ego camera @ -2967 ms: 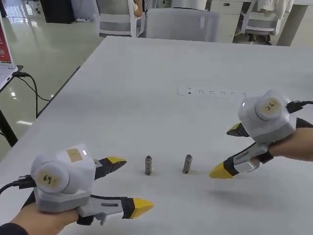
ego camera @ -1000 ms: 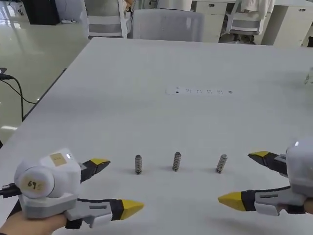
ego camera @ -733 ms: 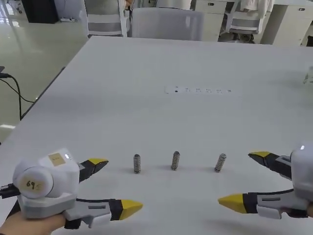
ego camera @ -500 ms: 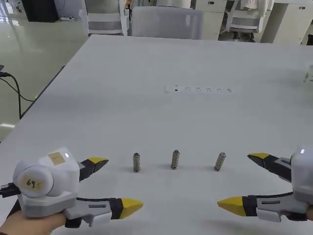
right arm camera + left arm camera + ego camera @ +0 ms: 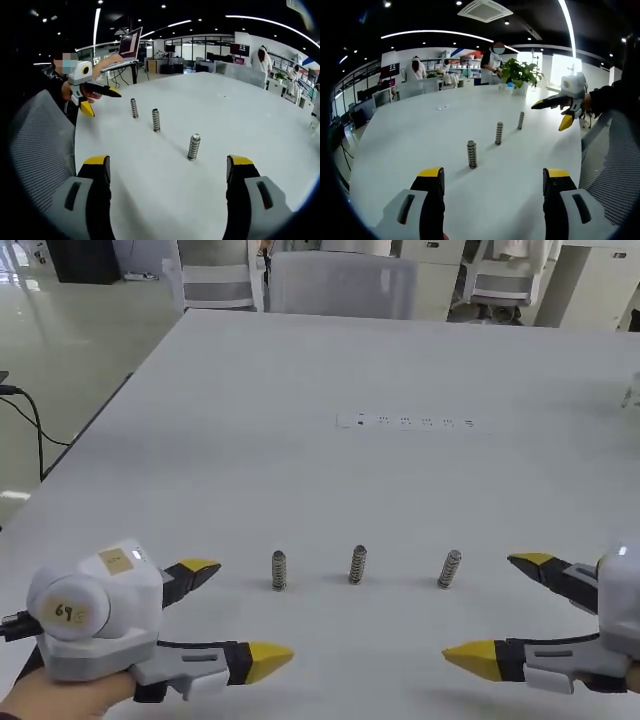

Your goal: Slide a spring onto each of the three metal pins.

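Note:
Three upright metal pins stand in a row on the white table, each with a spring around it: the left one (image 5: 279, 570) (image 5: 471, 154), the middle one (image 5: 358, 564) (image 5: 498, 133) and the right one (image 5: 451, 568) (image 5: 193, 146). My left gripper (image 5: 232, 612) (image 5: 492, 176) rests open at the near left, its yellow tips apart and nothing between them. At the near right my right gripper (image 5: 505, 608) (image 5: 167, 164) is open too, just right of the right pin. Each gripper appears far off in the other's view: the right gripper (image 5: 560, 106), the left gripper (image 5: 97, 99).
A white power strip (image 5: 405, 422) lies flat in the middle of the table (image 5: 330, 370). Grey chairs (image 5: 345, 285) stand at the far edge. A laptop (image 5: 131, 45) sits on a side desk. A potted plant (image 5: 520, 75) and people stand beyond the table.
Three seconds ago my right gripper was raised near the middle pin and two sprung pins showed; it has since drawn back low to the right. In the last second hardly anything moved.

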